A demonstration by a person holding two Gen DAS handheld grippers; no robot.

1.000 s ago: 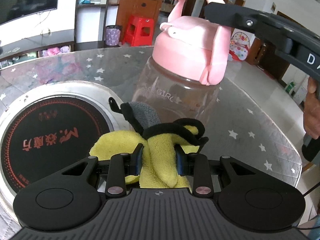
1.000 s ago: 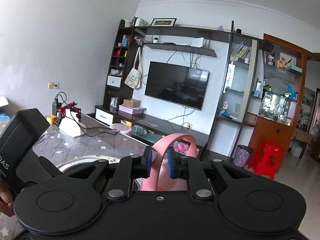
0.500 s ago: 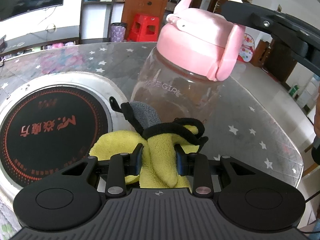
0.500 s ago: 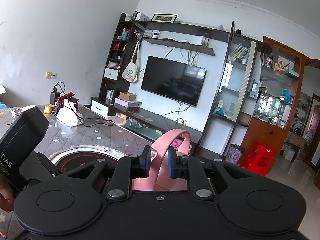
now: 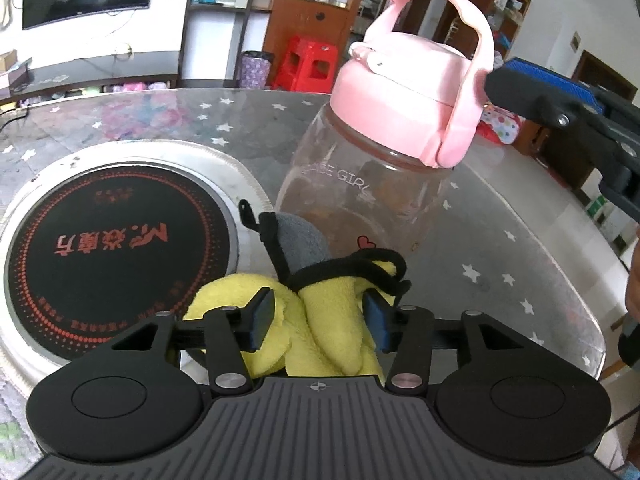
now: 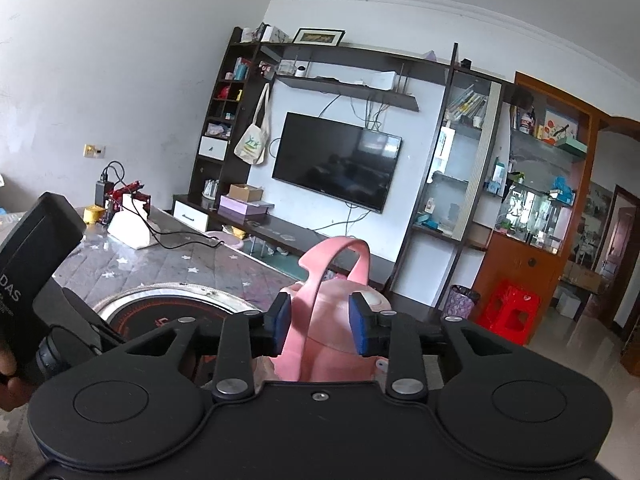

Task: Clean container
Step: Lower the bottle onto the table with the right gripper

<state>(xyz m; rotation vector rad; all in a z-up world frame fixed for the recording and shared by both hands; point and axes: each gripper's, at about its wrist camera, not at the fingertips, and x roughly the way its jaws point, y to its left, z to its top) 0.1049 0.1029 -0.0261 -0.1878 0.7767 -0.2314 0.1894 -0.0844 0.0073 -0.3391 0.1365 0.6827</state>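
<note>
A glass-topped desk (image 5: 520, 208) with star decals fills mid-frame, an induction hob (image 5: 108, 248) set in at left. At centre stands a clear bottle (image 5: 360, 200) with pink lid. The yellow cloth (image 5: 320, 320) lies at lower centre between the left gripper (image 5: 318, 320), jaws just parting. The right gripper (image 6: 320, 324) has just loosened around the pink handle (image 6: 332, 256).

- Left wrist cam sits right behind its own fingers, tilted down at the glass table (image 5: 500, 216), super close to the yellow cloth (image 5: 328, 320) at bottom centre.
- Right wrist cam looks nearly level across the room toward the TV (image 6: 336, 160), mid-frame.
- Both catch the pink bottle lid (image 5: 404, 92), the round black cooktop (image 5: 116, 248) and the red stool (image 6: 508, 308).
</note>
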